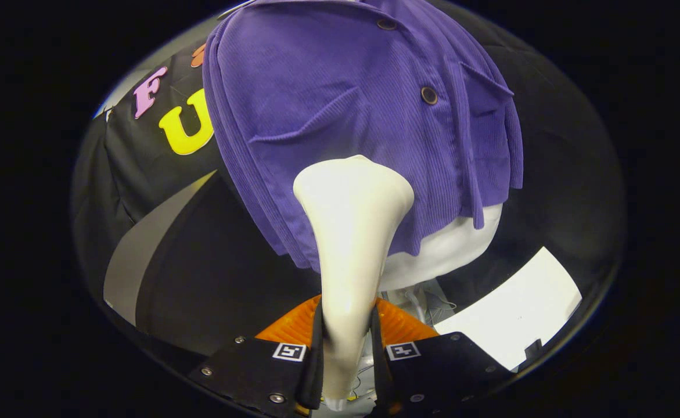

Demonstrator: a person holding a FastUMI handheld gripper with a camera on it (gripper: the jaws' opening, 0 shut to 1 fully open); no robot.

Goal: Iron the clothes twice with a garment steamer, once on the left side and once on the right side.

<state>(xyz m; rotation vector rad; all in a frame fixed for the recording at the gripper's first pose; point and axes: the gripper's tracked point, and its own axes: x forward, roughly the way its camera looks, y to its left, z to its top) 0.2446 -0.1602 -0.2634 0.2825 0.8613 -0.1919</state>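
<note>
Both fingers of the gripper (345, 348) clamp the steamer (348, 232) by its handle; its wide head lies against the lower front of the purple shirt (340, 93); the shirt hangs on a white form (450, 244) beyond the steamer.

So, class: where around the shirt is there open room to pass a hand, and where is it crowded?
Open room lies beside the purple shirt on either side, against the black wall. It is crowded at the hem: the claw is shut on the steamer, whose head sits against the shirt front above the white dummy.
</note>
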